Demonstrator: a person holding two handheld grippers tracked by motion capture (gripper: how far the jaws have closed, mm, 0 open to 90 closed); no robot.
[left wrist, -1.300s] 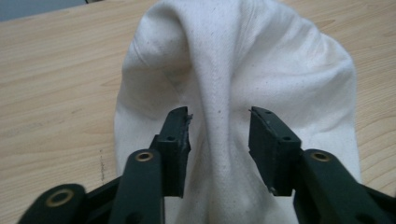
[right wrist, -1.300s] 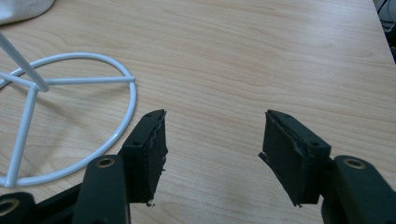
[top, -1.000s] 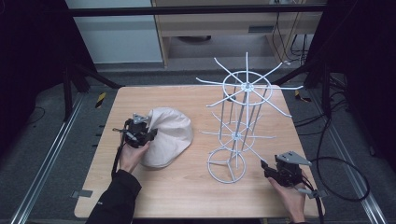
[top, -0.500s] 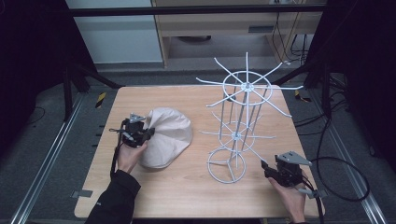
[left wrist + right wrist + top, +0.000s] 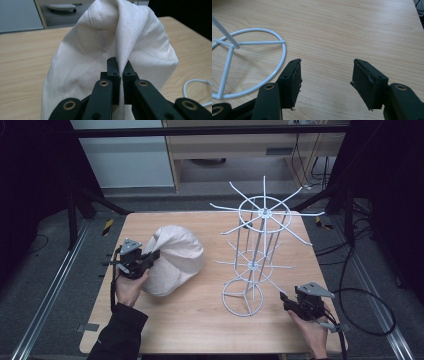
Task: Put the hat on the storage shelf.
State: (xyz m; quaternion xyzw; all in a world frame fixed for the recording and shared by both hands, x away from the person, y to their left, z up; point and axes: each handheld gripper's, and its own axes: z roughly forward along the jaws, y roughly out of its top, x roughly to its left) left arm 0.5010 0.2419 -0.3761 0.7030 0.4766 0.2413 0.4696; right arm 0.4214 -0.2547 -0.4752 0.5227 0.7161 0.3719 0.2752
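A cream cloth hat (image 5: pixel 175 259) sits bunched up on the left half of the wooden table (image 5: pixel 200 320). My left gripper (image 5: pixel 154 256) is shut on a fold of the hat's cloth (image 5: pixel 121 60), which rises in a ridge between the two black jaws; the jaws have just been closing on it. A white wire rack (image 5: pixel 257 250) with spokes at two heights stands right of the middle, its ring base (image 5: pixel 249 50) on the table. Near the front right edge, my right gripper (image 5: pixel 285 299) stands open with nothing between its fingers (image 5: pixel 292 75), just right of the rack's base.
The table's front and right edges lie close to the right hand. A cable (image 5: pixel 365 305) loops from the right gripper off the table's right side. Dark frame bars and a cabinet stand behind the table.
The left gripper has pinched the hat's cloth and risen, pulling the hat up into a taller bunched shape. The right gripper has stayed where it was.
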